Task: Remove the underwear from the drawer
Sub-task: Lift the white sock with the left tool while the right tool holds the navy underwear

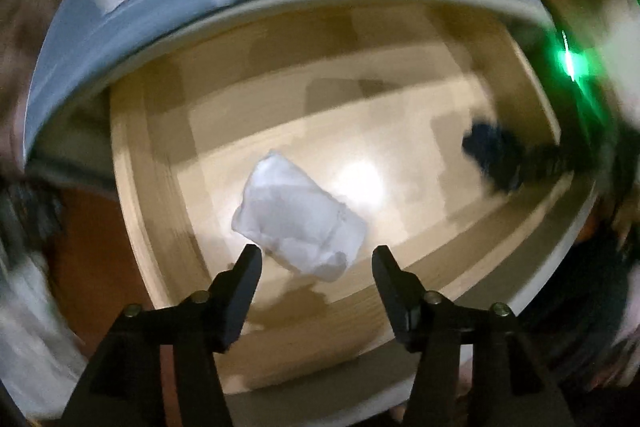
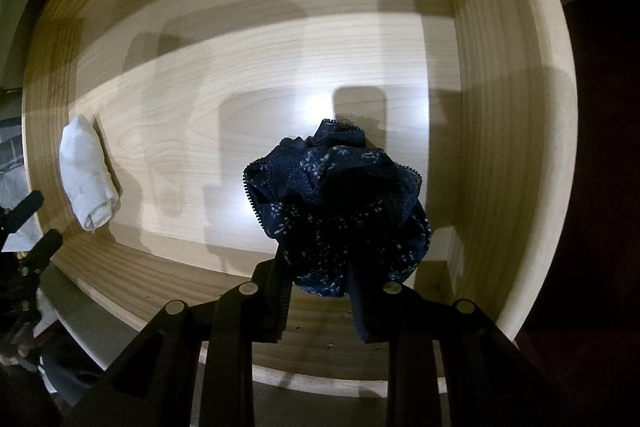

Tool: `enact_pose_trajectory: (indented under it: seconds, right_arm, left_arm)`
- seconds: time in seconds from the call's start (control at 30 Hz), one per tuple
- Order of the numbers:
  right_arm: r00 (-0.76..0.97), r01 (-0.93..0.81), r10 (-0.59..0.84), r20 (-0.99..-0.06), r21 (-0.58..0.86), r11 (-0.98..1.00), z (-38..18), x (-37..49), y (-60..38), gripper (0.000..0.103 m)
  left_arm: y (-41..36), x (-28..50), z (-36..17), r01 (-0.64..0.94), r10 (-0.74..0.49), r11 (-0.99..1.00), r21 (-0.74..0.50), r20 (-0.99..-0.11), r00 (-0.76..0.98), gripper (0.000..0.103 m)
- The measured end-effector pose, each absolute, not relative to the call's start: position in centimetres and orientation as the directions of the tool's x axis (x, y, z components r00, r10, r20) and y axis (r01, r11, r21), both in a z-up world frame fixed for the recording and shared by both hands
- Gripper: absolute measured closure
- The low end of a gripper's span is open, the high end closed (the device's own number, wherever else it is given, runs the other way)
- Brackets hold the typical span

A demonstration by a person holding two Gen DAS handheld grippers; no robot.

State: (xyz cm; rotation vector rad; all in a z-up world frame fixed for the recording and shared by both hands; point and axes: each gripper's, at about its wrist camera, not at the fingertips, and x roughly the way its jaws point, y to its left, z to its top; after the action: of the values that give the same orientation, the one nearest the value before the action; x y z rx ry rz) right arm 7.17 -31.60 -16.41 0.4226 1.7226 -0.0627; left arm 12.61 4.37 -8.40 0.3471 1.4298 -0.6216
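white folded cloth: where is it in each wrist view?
Left wrist: white folded cloth just below centre, on the drawer floor, beyond the open left gripper.
Right wrist: far left, against the drawer's side wall.
Shared landmark: dark blue underwear, at the right in the left view.

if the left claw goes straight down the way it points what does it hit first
Most likely the white folded cloth lying on the drawer bottom, just ahead of the open left claw; depth is hard to judge.

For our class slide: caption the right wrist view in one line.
Right tool shut on dark blue lace underwear above a wooden drawer; white folded underwear lies inside.
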Motion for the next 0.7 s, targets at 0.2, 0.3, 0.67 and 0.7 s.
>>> enact_pose_trajectory:
  seconds: [0.2,0.3,0.67,0.7]
  right_arm:
    - [-0.136,0.307,0.237,-0.962,0.187,0.933,-16.4,7.1,-31.4,0.079]
    - [-0.136,0.304,0.231,-0.963,0.182,0.935,-16.5,7.0,-31.1,0.079]
    - [-0.143,0.289,0.191,-0.971,0.143,0.946,-16.2,7.3,-29.6,0.079]
    - [-0.144,0.288,0.188,-0.972,0.141,0.947,-16.2,7.3,-29.5,0.079]
  left_arm:
    - [3.5,13.3,-9.7,0.316,-0.187,0.93,-0.186,-0.982,-0.028,0.044]
    - [2.2,13.7,-11.3,0.231,-0.177,0.956,-0.183,-0.983,-0.047,0.044]
    - [0.8,14.9,-14.0,0.121,-0.083,0.989,-0.089,-0.995,-0.052,0.043]
    - [0.7,14.9,-14.2,0.123,-0.076,0.989,-0.082,-0.996,-0.049,0.043]
